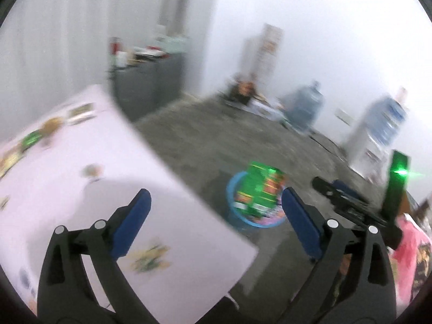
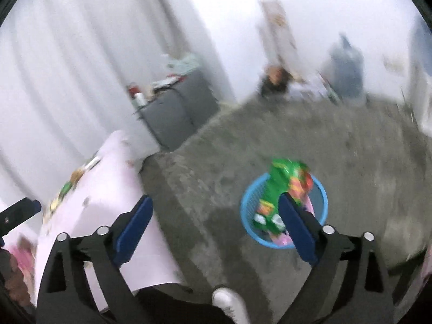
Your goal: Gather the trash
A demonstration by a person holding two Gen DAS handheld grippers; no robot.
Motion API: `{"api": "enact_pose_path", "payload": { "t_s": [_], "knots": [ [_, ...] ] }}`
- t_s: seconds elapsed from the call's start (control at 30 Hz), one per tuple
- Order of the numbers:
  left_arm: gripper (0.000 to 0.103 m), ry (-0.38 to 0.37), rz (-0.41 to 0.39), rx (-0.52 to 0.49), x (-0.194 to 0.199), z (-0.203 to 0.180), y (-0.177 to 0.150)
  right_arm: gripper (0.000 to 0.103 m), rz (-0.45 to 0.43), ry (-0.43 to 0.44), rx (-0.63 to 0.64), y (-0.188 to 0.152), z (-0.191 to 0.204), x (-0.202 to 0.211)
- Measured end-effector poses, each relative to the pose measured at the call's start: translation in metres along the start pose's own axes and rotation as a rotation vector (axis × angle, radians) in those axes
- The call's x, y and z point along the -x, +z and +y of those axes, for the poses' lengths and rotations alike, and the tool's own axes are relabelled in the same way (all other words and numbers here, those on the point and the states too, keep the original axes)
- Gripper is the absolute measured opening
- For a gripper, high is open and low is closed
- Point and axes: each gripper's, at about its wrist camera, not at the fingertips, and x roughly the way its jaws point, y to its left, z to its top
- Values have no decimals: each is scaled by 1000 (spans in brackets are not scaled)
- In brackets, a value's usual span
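A blue round basket (image 1: 234, 186) (image 2: 322, 197) stands on the grey floor beside the table, with a large green snack bag (image 1: 256, 189) (image 2: 286, 181) sticking out of it. My left gripper (image 1: 216, 210) is open and empty, over the table corner. My right gripper (image 2: 216, 210) is open and empty above the floor, left of the basket; it also shows in the left wrist view (image 1: 340, 191) at the right. Small wrappers lie on the pale pink table (image 1: 67, 189) (image 2: 102, 189): one near the front (image 1: 149, 257), others at the far left (image 1: 32, 139). Both views are motion-blurred.
A grey cabinet (image 1: 151, 86) (image 2: 178, 110) with clutter on top stands by the curtain. Water jugs (image 1: 305, 102) and a white dispenser (image 1: 378, 135) line the far wall. A person in pink (image 1: 410, 245) is at the right edge.
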Motion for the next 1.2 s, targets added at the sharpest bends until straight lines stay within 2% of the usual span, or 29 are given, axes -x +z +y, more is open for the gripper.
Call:
{"api": "enact_pose_path", "payload": {
  "t_s": [0.17,0.27,0.3,0.37,0.47,0.53,0.63,0.83,1.0,1.2],
  "knots": [
    [94,175,-48,98,46,42,-28,96,-35,20,250,-12,77,29],
    [94,302,-36,138,67,60,-44,96,-24,47,332,-25,106,39],
    [94,363,-27,152,72,65,-50,96,-9,51,355,-31,115,41],
    [94,432,-23,183,82,72,-60,96,21,38,385,-37,125,43],
    [94,497,-36,258,97,84,-78,96,104,-1,463,-56,139,40],
    [94,569,-35,301,102,84,-91,96,153,-31,521,-69,151,38],
    [94,610,7,364,104,88,-110,96,217,-31,536,-83,157,37],
    [94,606,136,454,100,89,-146,96,297,-17,506,-100,155,37],
    [94,626,154,477,104,90,-155,96,311,-23,498,-104,151,36],
    [94,643,148,468,104,88,-152,96,313,-25,498,-105,150,38]
  ]
}}
